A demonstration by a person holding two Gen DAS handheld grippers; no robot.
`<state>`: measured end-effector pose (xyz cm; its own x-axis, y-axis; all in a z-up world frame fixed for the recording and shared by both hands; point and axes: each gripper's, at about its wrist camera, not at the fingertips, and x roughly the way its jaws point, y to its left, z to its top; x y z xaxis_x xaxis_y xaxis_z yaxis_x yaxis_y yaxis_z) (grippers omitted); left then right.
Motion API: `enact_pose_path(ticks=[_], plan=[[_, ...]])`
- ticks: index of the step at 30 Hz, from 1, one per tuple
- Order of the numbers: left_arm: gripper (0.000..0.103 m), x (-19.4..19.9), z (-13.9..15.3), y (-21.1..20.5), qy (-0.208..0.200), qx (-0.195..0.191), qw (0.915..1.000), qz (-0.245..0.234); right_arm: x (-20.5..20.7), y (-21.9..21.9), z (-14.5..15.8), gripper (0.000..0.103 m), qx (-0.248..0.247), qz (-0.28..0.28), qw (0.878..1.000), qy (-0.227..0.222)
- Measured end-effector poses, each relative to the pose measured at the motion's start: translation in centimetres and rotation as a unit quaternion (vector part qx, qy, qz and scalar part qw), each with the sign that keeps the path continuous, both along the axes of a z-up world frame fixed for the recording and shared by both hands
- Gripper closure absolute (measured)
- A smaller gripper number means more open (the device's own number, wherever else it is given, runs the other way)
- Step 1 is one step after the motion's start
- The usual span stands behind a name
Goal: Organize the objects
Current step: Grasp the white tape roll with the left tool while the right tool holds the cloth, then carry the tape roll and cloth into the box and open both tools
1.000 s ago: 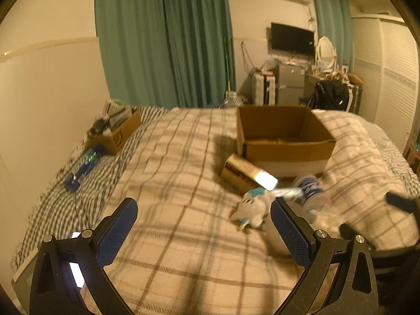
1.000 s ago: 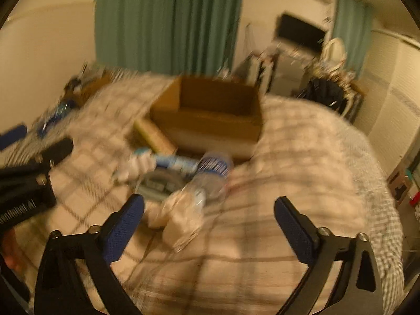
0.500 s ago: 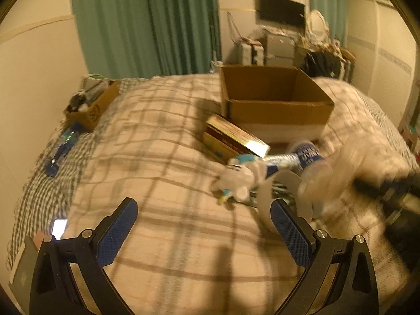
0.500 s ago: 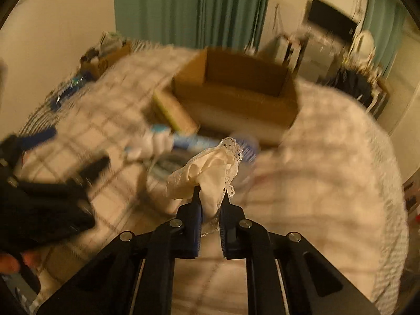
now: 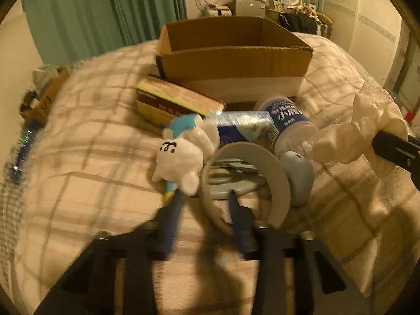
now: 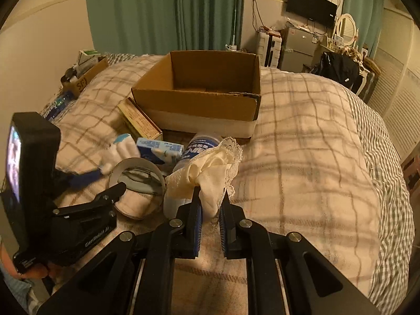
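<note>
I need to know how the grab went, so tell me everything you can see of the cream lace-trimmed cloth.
The cream cloth is soft, thin fabric with a scalloped lace edge, bunched into a crumpled wad. The right gripper is shut on its lower part, and the loose folds stand up above the fingers. In the left wrist view it looks lifted off the plaid blanket. It sits just in front of the plastic bottle, hiding part of it; whether they touch is unclear.
</note>
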<state>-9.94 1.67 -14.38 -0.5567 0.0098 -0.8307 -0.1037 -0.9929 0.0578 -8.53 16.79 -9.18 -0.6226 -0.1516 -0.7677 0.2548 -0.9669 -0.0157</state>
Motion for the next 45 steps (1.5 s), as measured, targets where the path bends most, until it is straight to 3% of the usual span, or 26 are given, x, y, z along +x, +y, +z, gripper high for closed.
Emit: enact_pose_path(ticks=[1, 2, 5, 12, 19, 23, 29, 35, 38, 41, 45], plan=[[0.080, 0.1, 0.0, 0.0, 0.002, 0.002, 1.0000, 0.000, 0.1, 0.0, 0.0, 0.093, 0.000, 0.000, 1.000, 0.001], [0.090, 0.3, 0.2, 0.1, 0.006, 0.000, 1.0000, -0.001, 0.1, 0.0, 0.2, 0.093, 0.000, -0.001, 1.000, 0.004], [0.100, 0.9, 0.8, 0.3, 0.015, 0.001, 0.9998, -0.011, 0.6, 0.1, 0.5, 0.092, 0.001, -0.001, 1.000, 0.014], [0.100, 2.4, 4.6, -0.7, 0.058, 0.014, 0.9982, -0.005, 2.4, 0.4, 3.7, 0.092, 0.010, -0.002, 0.998, 0.055], [0.100, 2.4, 11.0, -1.8, 0.119, 0.013, 0.9927, -0.008, 3.2, 0.0, 8.6, 0.093, 0.028, 0.007, 0.994, 0.105], [0.100, 0.4, 15.0, -1.6, 0.162, -0.027, 0.9864, -0.014, 1.3, -1.0, 12.4, 0.093, 0.055, 0.019, 0.988, 0.140], [0.100, -4.9, 18.6, -2.6, 0.170, -0.001, 0.9854, -0.002, -3.5, -2.3, 16.9, 0.093, 0.048, 0.029, 0.985, 0.166], [0.100, -12.0, 18.8, -3.1, 0.158, 0.016, 0.9872, 0.013, -10.8, -3.5, 18.3, 0.093, 0.032, 0.029, 0.986, 0.162], [0.100, -14.9, 18.0, -2.5, 0.163, 0.001, 0.9865, 0.013, -14.6, -3.8, 17.6, 0.093, 0.030, 0.024, 0.988, 0.151], [0.100, -17.4, 16.1, -2.0, 0.163, -0.012, 0.9865, 0.011, -18.7, -3.8, 15.5, 0.093, 0.023, 0.019, 0.991, 0.130], [0.100, -20.1, 12.1, -1.5, 0.128, -0.003, 0.9917, 0.002, -22.5, -3.9, 10.3, 0.093, 0.018, 0.021, 0.996, 0.089]])
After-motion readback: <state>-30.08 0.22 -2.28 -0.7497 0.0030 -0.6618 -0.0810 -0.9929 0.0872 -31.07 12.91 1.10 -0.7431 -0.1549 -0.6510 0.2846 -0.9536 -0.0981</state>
